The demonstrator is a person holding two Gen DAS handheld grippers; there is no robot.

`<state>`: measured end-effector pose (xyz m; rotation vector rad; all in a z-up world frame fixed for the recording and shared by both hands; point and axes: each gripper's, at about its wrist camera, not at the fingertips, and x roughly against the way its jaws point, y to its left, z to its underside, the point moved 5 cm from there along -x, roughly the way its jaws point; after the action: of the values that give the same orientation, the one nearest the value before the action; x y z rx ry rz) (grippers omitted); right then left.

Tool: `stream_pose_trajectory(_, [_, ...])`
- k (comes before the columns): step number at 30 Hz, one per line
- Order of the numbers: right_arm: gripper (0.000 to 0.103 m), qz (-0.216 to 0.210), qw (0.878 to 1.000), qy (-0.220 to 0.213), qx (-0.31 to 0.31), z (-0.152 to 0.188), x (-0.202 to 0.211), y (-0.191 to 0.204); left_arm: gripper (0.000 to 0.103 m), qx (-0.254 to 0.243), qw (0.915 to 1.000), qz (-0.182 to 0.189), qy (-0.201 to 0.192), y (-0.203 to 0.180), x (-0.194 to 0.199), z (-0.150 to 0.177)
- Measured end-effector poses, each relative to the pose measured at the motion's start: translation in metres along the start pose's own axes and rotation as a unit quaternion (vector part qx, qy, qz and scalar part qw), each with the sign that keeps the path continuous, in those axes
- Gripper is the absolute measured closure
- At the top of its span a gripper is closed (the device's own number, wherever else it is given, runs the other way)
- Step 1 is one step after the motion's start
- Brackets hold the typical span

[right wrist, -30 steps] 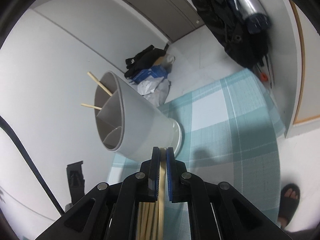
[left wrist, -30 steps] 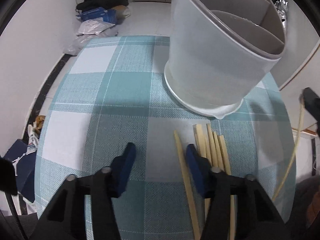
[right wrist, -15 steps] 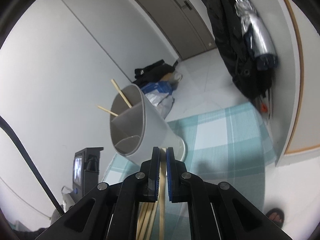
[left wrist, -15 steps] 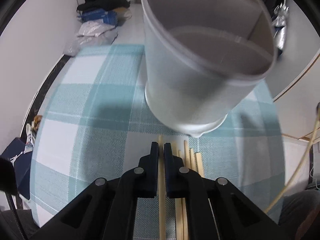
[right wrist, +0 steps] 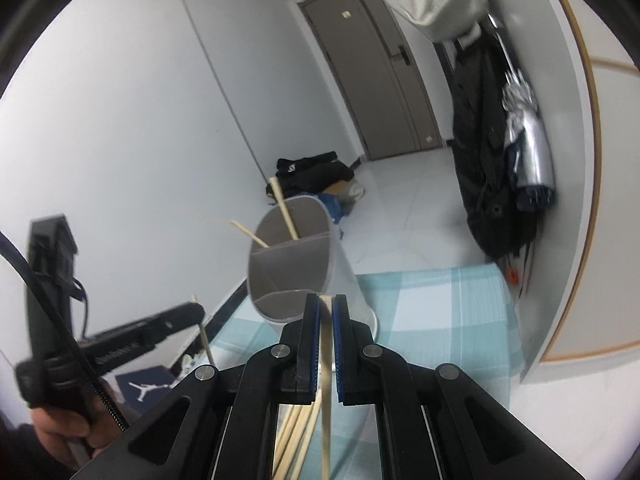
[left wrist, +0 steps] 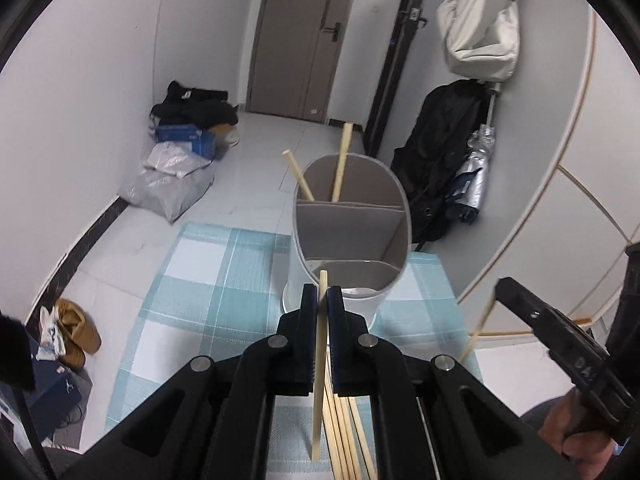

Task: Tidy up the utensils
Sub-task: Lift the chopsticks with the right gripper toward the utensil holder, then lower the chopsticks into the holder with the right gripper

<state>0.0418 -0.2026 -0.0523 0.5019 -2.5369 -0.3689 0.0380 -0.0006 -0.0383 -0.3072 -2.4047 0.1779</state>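
My left gripper [left wrist: 322, 300] is clamped on 1 wooden chopstick [left wrist: 319, 364], which runs between the blue pads and pokes out past the tips toward 12 o'clock. Below it, at 6 o'clock, a loose bundle of chopsticks [left wrist: 346, 436] lies on the teal checked tablecloth [left wrist: 192, 280]. Straight ahead of the tips stands the grey divided utensil holder [left wrist: 352, 216], upright on the cloth; 2 chopsticks [left wrist: 340, 164] already lean in its far compartment, 1 tilted toward 11 o'clock, 1 nearly vertical.

My right gripper [right wrist: 326, 312] is pinched tight on another chopstick [right wrist: 326, 368]. In its view the holder [right wrist: 296, 260] sits just beyond the tips at 12 o'clock, leaning with the lens, and the bundle on the cloth [right wrist: 294, 432] shows under the jaws. At 9 o'clock I see the left tool from the side, with its stick crossing it.

In the left view the right tool appears at 4 o'clock, held by a hand [left wrist: 576, 436].
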Motion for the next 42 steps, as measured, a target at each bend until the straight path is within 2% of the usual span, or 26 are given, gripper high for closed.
stream_pose_trajectory(5, [0.098,0.009,1.000,-0.006,0.015,0.003,0.006,0.013,0.101,-0.001,0.9999,0.013,0.001,-0.002,-0.006,-0.007])
stream_pose_trajectory(13, [0.098,0.020,0.999,-0.007,0.030,0.004,0.010,0.026,0.101,-0.020,0.9997,0.016,0.002,-0.010,0.009,-0.009])
stream_pose_trajectory(21, [0.098,0.014,0.999,-0.019,0.037,-0.011,0.016,0.037,0.101,-0.037,0.9982,0.043,-0.022,-0.023,0.032,-0.027])
stream_pose_trajectory(29, [0.098,0.001,0.998,-0.036,0.041,-0.043,0.023,0.047,0.101,-0.047,0.9962,0.063,-0.038,-0.035,0.046,-0.060])
stream_pose_trajectory(42, [0.098,-0.015,0.995,-0.070,0.071,-0.128,0.024,0.061,0.101,-0.036,0.9947,0.081,-0.053,-0.038,0.045,-0.134])
